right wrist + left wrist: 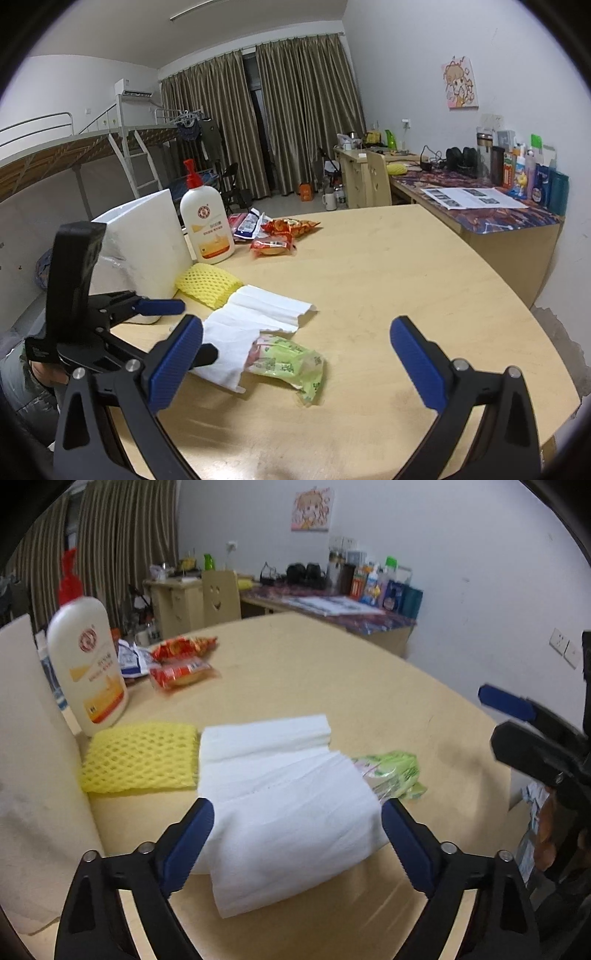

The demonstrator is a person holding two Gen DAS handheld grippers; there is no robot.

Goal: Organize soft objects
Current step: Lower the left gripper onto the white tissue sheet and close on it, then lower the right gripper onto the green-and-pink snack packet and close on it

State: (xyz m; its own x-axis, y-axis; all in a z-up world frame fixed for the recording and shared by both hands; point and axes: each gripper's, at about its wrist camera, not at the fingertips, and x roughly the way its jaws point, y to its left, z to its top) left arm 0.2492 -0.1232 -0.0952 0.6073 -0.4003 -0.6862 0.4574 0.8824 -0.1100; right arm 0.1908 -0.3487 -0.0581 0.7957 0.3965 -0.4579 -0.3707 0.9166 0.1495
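A stack of tissues (pixel 255 325) is lying near the tabletop's (pixel 424 266) near edge, partly covering a wrapper (pixel 291 365) lying just right of it. A foam net (pixel 208 284) is sitting just behind and left of the tissues, beside a box (pixel 147 240) at the left edge. A lotion bottle (pixel 207 225) is standing behind the net, with snack packets (pixel 280 236) lying to its right.

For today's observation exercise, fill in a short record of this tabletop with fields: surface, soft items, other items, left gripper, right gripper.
surface: pale wooden table
soft items: white tissue stack; yellow foam net to its left; green packet beside the tissues
other items: lotion bottle; red snack packets
left gripper: jaws either side of the tissue stack, not visibly pressing
right gripper: open, above the green packet
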